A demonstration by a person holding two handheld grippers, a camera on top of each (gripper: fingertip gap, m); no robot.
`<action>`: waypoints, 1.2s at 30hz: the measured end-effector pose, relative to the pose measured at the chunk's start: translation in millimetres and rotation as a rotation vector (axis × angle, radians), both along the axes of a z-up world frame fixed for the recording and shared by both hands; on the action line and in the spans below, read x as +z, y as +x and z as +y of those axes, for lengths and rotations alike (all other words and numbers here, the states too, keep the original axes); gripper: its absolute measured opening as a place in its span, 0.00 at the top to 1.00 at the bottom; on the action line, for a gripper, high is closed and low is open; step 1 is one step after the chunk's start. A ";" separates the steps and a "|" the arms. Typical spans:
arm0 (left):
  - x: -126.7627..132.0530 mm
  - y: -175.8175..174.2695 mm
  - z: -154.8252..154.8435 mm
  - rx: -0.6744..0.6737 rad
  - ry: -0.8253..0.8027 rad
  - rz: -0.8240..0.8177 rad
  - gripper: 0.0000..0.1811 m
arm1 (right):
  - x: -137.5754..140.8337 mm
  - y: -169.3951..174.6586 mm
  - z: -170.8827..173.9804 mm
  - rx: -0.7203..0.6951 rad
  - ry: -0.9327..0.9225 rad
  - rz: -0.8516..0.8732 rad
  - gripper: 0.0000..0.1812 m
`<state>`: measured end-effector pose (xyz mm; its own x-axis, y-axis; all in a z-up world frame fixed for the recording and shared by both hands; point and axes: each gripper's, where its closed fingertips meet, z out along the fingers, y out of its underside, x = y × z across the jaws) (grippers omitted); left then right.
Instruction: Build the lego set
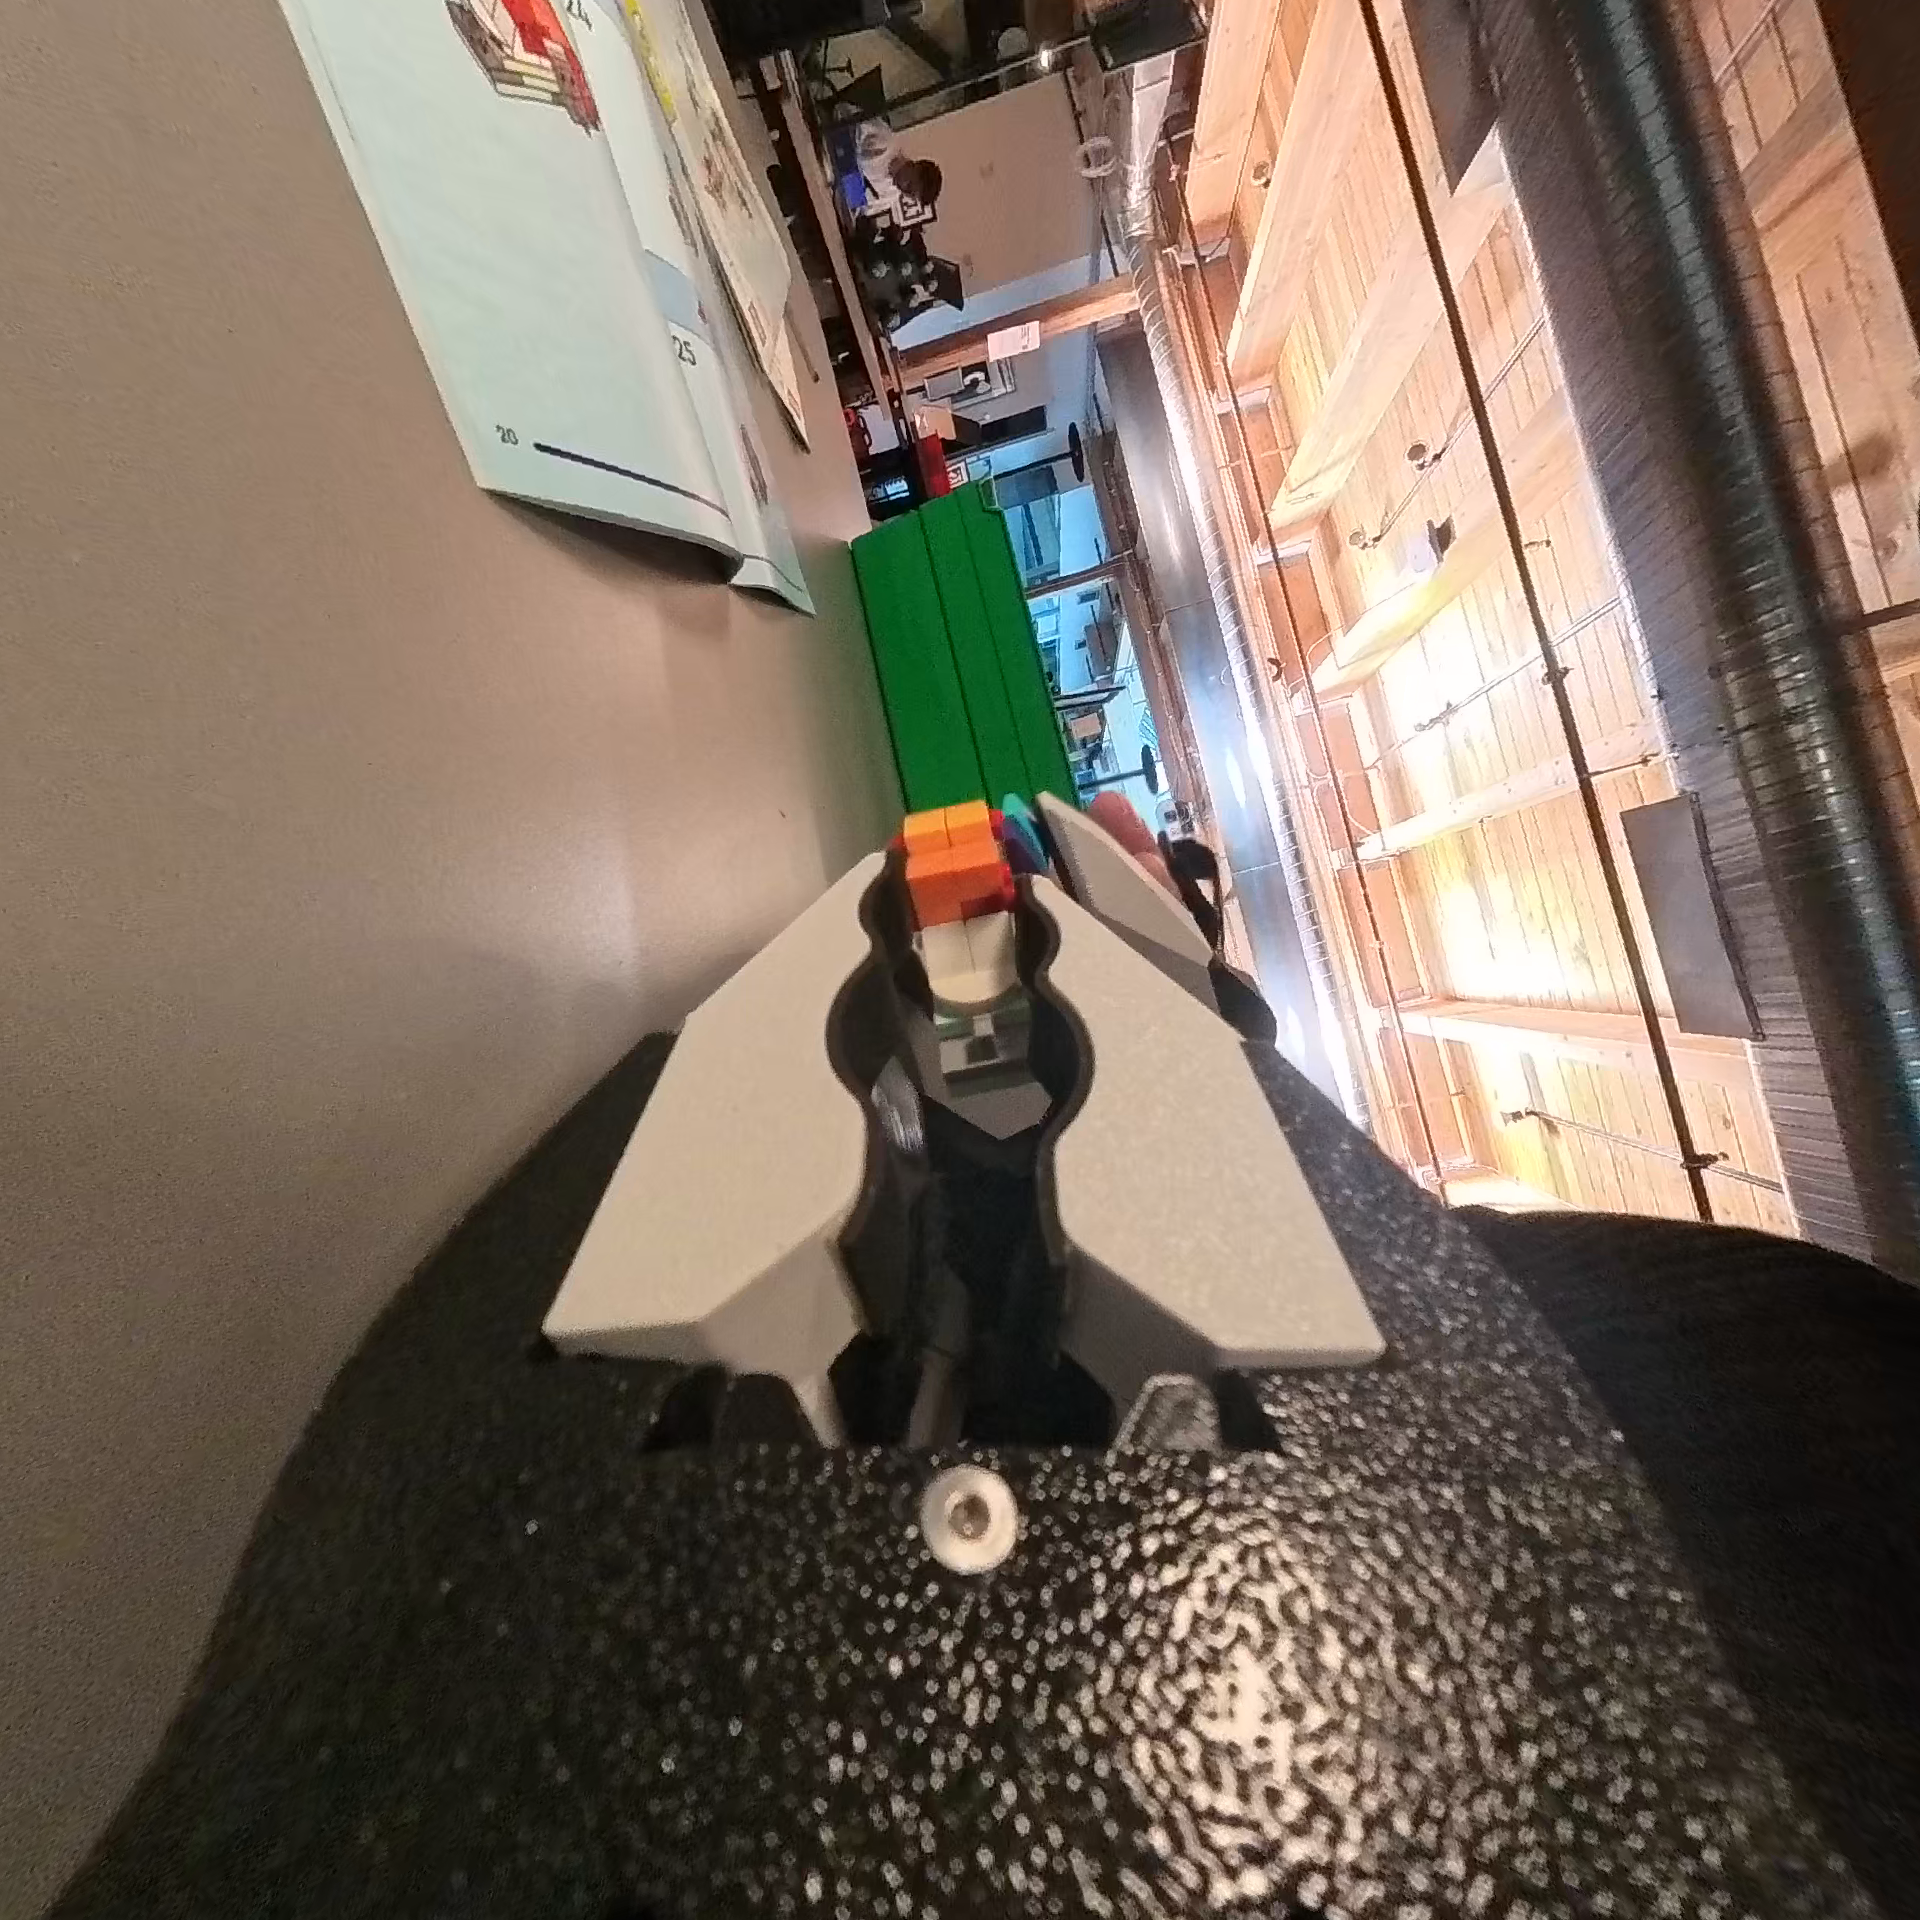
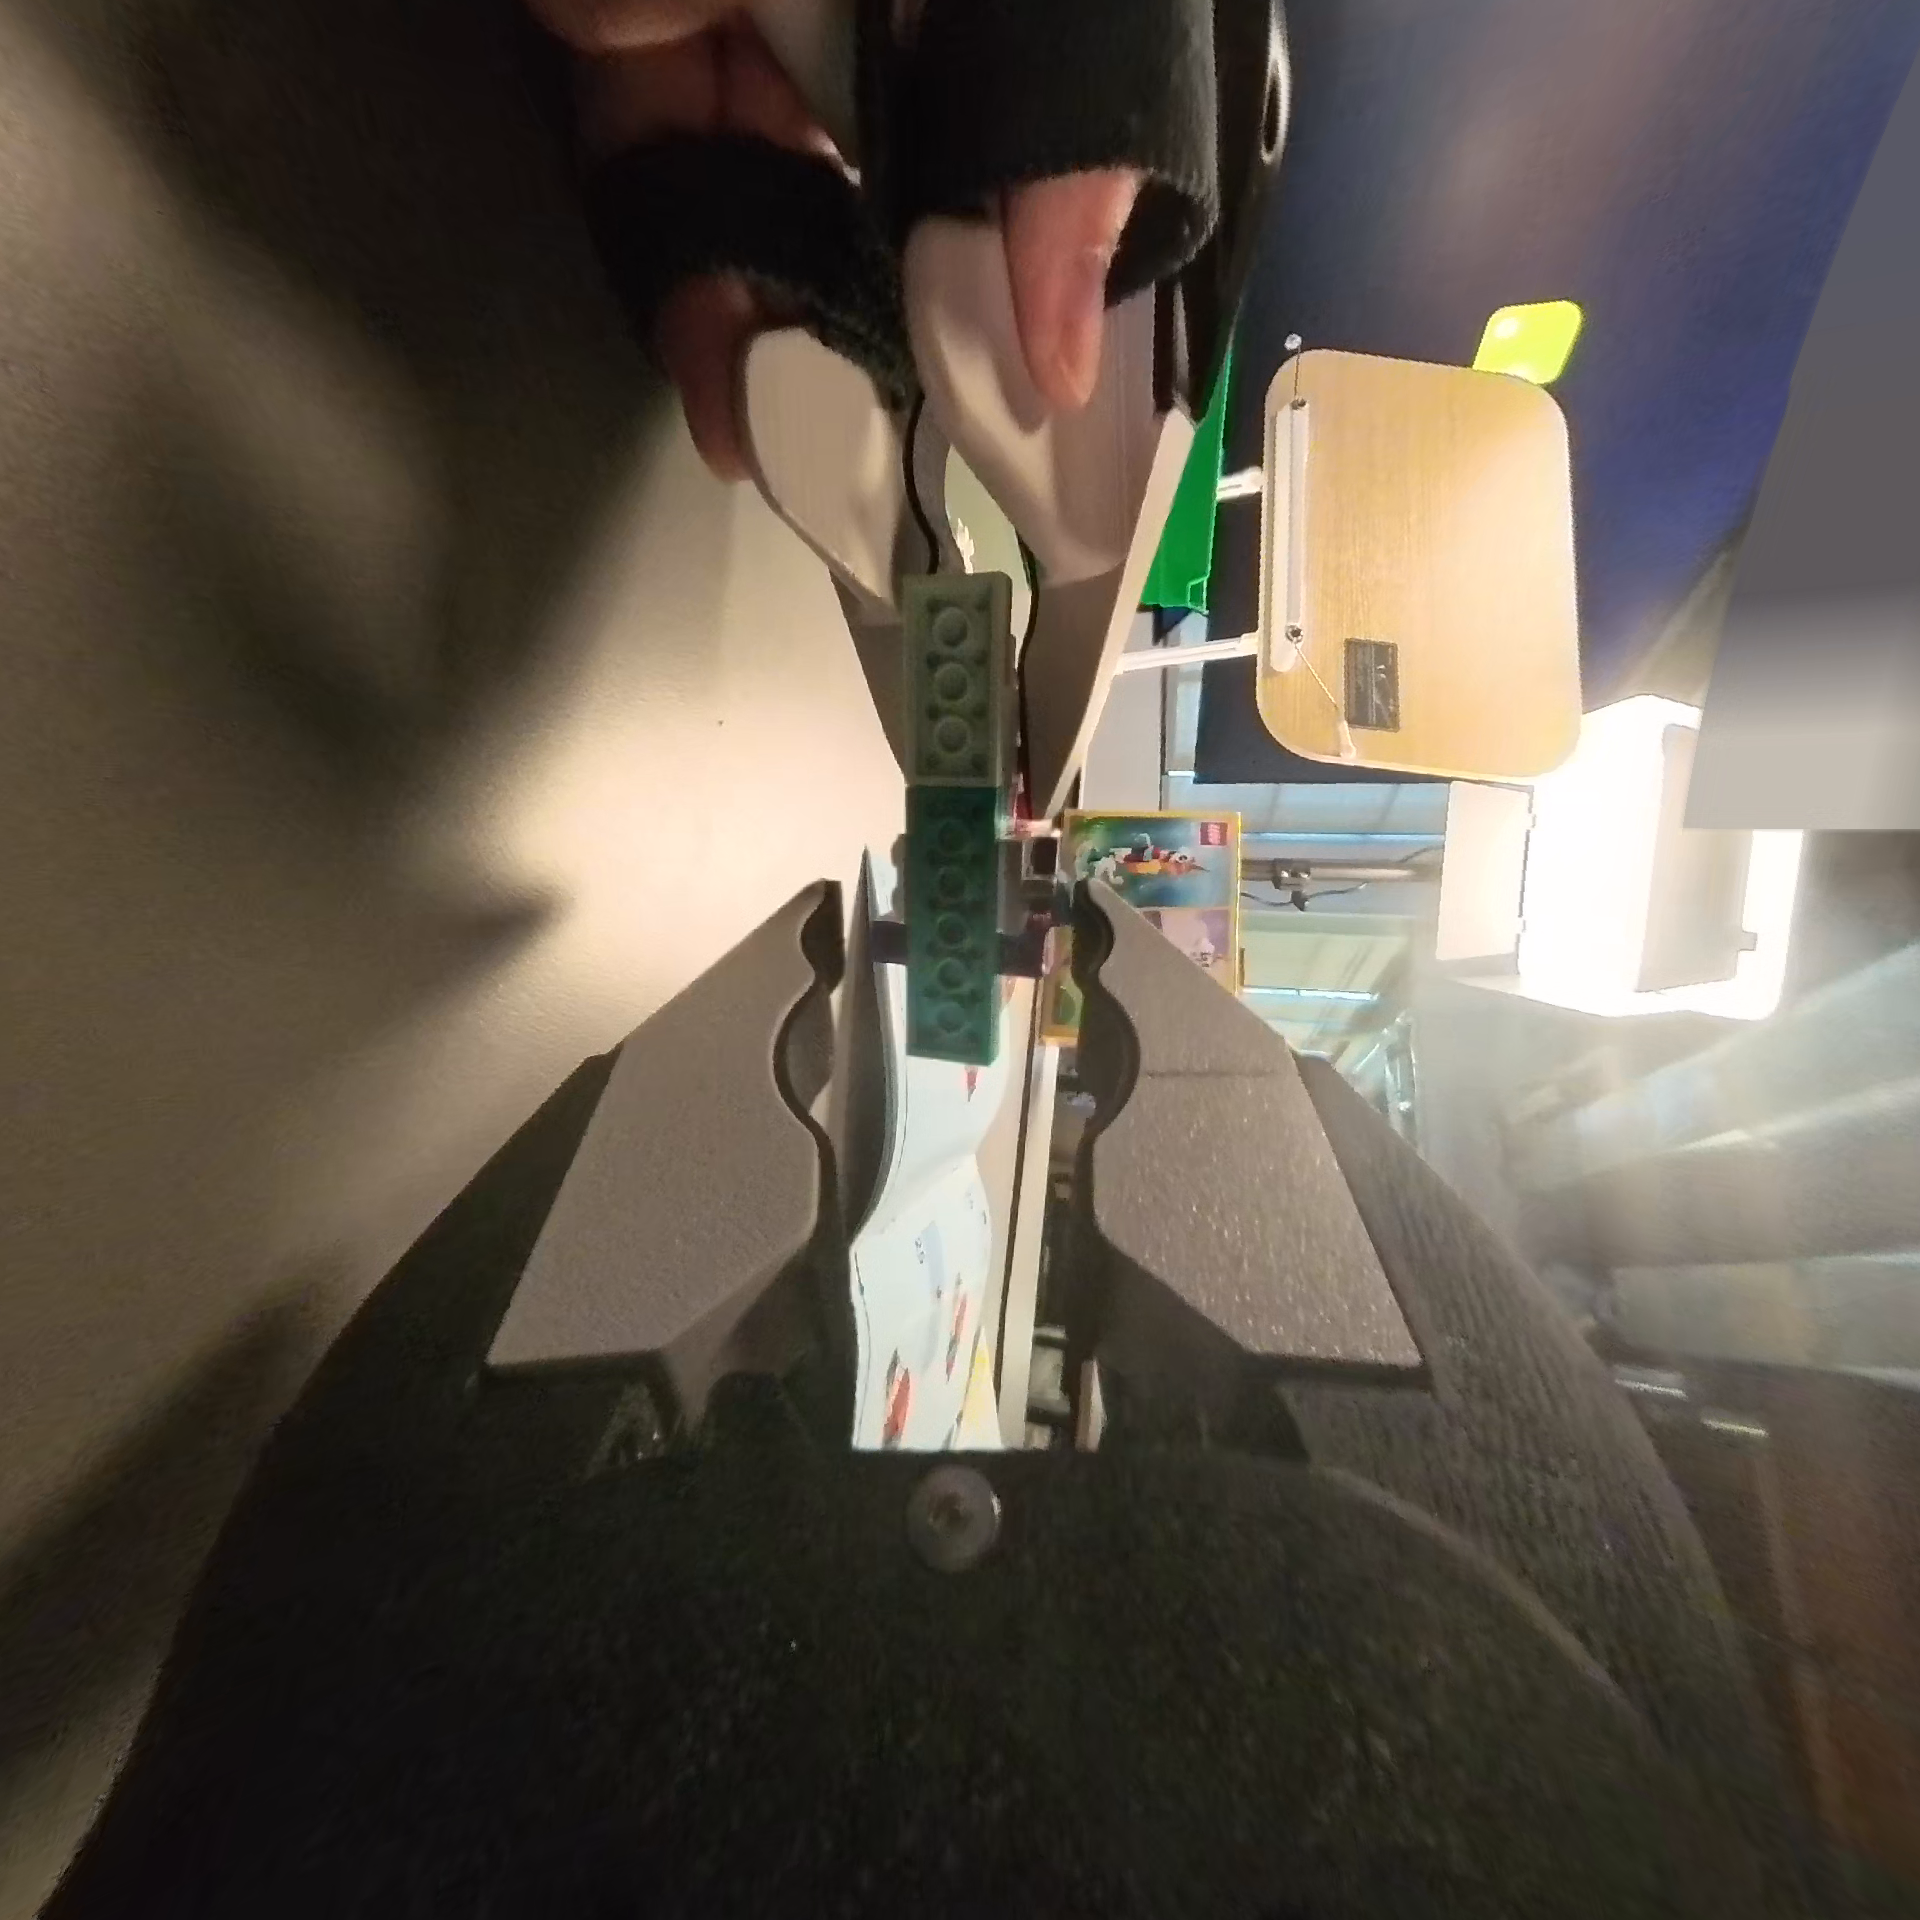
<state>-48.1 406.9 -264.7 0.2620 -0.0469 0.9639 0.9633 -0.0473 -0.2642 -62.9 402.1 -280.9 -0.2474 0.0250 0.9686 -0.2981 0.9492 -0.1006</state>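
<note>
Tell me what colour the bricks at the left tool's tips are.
Orange bricks, seen best in the left wrist view.

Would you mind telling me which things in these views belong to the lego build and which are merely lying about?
Part of the job:
- left gripper, shut on the lego model
- right gripper, open around the model's teal plate
- open instruction booklet
- lego box

Just lying about:
- green bin
- wooden board
</note>
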 end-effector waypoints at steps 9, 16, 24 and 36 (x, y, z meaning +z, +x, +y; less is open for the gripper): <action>0.2 -1.8 -0.8 -0.005 0.018 -0.061 0.91 | 4.1 -1.8 -2.1 0.001 0.006 0.031 0.80; 1.8 -5.4 -2.3 0.002 0.041 -0.105 0.91 | 7.0 -3.6 -3.3 0.007 0.007 0.056 0.80; 0.3 -6.0 -2.2 0.004 0.029 -0.108 0.91 | 4.5 -3.9 -3.2 0.016 0.013 0.025 0.83; 1.8 -9.1 -1.4 0.016 0.037 -0.107 0.91 | 1.9 -6.9 4.6 -0.036 -0.177 -0.035 0.71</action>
<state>-57.2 405.5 -262.9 0.1590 -0.0794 0.9841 0.9866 -0.0239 -0.1613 -69.8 406.7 -278.9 -0.2770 0.2034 0.9391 -0.2580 0.9257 -0.2766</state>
